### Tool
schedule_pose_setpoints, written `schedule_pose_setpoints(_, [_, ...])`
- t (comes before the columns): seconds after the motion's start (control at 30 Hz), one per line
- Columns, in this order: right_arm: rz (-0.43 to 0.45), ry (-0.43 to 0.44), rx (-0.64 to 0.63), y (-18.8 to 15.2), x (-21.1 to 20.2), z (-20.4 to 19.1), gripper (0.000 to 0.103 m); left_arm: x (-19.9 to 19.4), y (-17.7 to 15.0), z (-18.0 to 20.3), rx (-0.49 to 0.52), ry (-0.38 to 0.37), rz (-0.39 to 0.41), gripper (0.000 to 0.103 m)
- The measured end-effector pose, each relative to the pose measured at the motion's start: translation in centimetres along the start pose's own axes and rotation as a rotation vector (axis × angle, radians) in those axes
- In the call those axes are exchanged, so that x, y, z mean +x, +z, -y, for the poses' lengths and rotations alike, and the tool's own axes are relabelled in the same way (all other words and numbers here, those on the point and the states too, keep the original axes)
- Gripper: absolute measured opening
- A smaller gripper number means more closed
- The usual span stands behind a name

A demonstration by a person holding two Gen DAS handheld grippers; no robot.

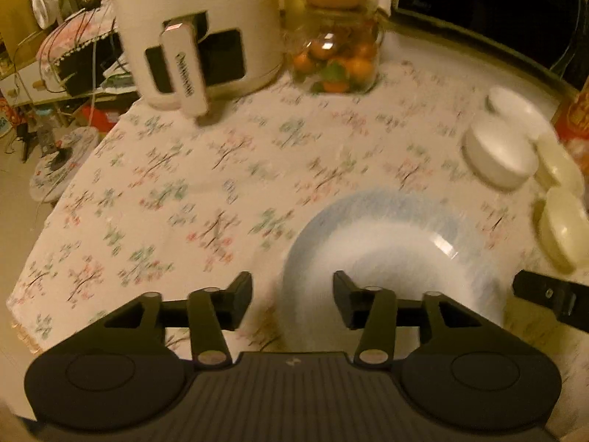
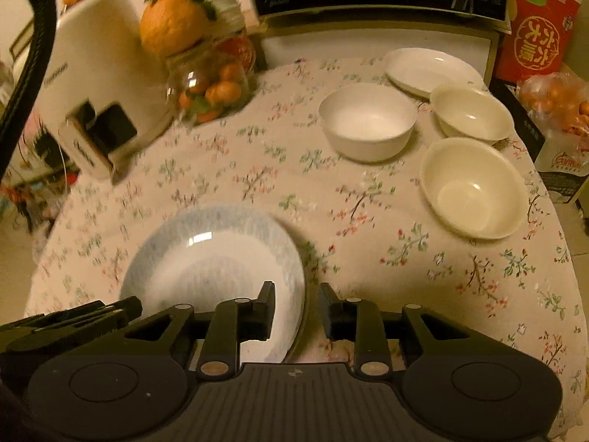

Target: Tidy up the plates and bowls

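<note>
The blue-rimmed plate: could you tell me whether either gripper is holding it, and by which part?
Neither: the left gripper and right gripper straddle the plate's rim, open.

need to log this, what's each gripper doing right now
left gripper: open, holding nothing, over the blue plate
right gripper: open, astride the plate's rim, not gripping

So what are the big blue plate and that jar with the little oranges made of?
The blue-rimmed plate looks like glazed ceramic, or maybe glass: it is smooth and shiny, with a bright glint of light on it. The jar looks like clear glass: you can see the small oranges through its wall, and it has shiny reflections. Clear plastic cannot be ruled out.
</note>
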State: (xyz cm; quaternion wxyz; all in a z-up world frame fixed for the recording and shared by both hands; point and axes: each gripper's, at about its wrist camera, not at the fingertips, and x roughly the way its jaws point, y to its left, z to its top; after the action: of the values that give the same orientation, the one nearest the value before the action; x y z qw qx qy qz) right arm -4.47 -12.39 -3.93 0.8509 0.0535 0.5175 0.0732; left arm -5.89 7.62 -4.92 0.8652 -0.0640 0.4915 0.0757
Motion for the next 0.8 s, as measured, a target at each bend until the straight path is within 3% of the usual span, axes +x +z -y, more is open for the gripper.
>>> schedule_pose_setpoints(0.13, [0.035,0.03,0.057,1.6,-1.0,2.0,0.036,-0.3,1.9,2.0,-0.001,-0.081,0.006,0.059])
schedule_pose_setpoints(0.33, [0.082,0.015,0.113,4.2,-2.3,5.9,0.048,0.3,5.2,5.1,0.009,-0.126,0.049,0.074])
schedule_pose_setpoints(0.53, [0.146,-0.018,0.248,8.0,-3.4,12.6,0.059,2.4,8.5,8.2,0.0,-0.174,0.048,0.082])
schedule_pose_setpoints(0.7, [0.21,-0.055,0.374,11.2,-2.9,19.1,0.061,5.2,11.6,10.7,-0.044,-0.221,0.04,0.086])
schedule_pose_setpoints(0.8, [0.201,-0.035,0.478,12.0,-0.9,22.9,0.061,7.1,12.7,12.7,-0.046,-0.242,0.024,0.087])
